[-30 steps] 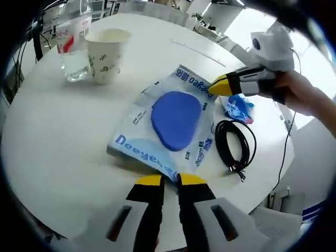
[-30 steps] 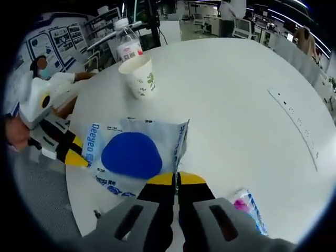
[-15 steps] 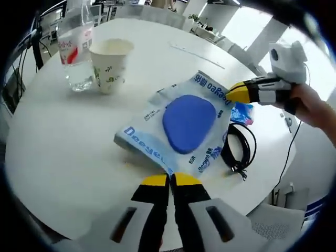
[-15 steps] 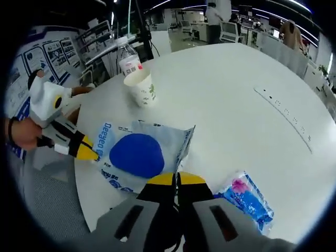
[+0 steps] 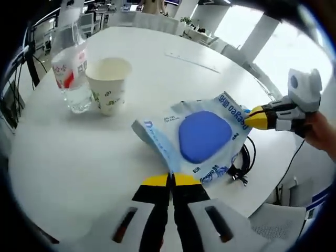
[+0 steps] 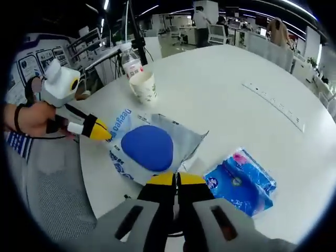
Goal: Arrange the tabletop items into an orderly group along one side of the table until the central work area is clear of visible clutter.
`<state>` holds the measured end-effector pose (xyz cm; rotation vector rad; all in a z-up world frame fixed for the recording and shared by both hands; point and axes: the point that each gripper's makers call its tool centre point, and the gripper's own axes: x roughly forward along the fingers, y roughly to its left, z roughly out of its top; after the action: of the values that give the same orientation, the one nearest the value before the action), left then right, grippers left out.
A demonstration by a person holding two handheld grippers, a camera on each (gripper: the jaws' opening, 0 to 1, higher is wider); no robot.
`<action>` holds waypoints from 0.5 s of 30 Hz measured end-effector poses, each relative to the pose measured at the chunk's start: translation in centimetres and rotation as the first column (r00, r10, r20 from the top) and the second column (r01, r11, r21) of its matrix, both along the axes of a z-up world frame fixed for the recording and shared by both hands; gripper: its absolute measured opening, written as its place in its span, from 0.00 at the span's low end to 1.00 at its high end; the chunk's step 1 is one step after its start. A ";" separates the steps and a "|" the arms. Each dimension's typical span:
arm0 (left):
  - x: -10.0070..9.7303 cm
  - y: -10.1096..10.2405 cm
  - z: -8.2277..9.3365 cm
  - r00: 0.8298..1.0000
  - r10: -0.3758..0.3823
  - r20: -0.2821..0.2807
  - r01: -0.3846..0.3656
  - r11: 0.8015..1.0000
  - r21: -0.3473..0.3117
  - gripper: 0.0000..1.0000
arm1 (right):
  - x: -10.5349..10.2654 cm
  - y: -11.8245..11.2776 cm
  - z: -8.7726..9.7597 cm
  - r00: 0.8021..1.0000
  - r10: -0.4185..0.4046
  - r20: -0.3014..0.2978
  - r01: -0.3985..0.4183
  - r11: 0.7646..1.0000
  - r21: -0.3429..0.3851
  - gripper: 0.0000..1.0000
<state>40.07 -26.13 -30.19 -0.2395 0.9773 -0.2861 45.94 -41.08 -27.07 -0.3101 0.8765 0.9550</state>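
Two grippers hold one pale blue packet (image 5: 202, 137) at the same time, each by an opposite edge. In the left gripper view, the left gripper (image 5: 171, 180) has its yellow-tipped jaws pressed together on the near edge of the packet, and the right gripper (image 5: 255, 117) comes in from the right side and pinches the far edge, with a hand (image 5: 320, 134) behind it. In the right gripper view the right gripper (image 6: 176, 179) is closed in the same way on the near edge of the packet (image 6: 149, 149), and the left gripper (image 6: 101, 130) meets the packet from the left, carried by a hand (image 6: 32, 118). The packet has a big dark blue oval in the middle and blue letters along the border; it looks lifted a little and bent between the two grippers, above the white round table (image 5: 79, 152). A paper cup (image 5: 108, 84) stands upright just beside a water bottle (image 5: 71, 71) with a red and white label, both well apart from the packet. A coiled black cable (image 5: 243, 161) lies partly under the packet near the table edge. A smaller bright blue packet (image 6: 241, 180) with a pink mark lies on the table just beside the right gripper.
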 end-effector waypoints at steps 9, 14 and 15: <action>1.6 1.2 0.0 1.000 -0.016 0.018 0.016 0.999 0.029 0.00 | -1.3 0.8 0.8 0.999 -0.032 0.011 0.032 0.999 0.029 0.00; 2.7 2.0 0.4 1.000 -0.001 0.031 0.000 1.000 0.029 0.00 | -1.4 1.2 0.7 0.998 -0.063 0.003 0.062 0.997 0.049 0.00; 3.0 2.1 0.5 0.999 0.002 0.034 -0.003 1.000 0.028 0.00 | -1.3 1.3 0.8 0.998 -0.069 0.000 0.069 0.996 0.053 0.00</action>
<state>43.05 -24.04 -29.73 -0.2094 0.9464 -0.2729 44.61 -39.81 -26.31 -0.2343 0.8535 0.9122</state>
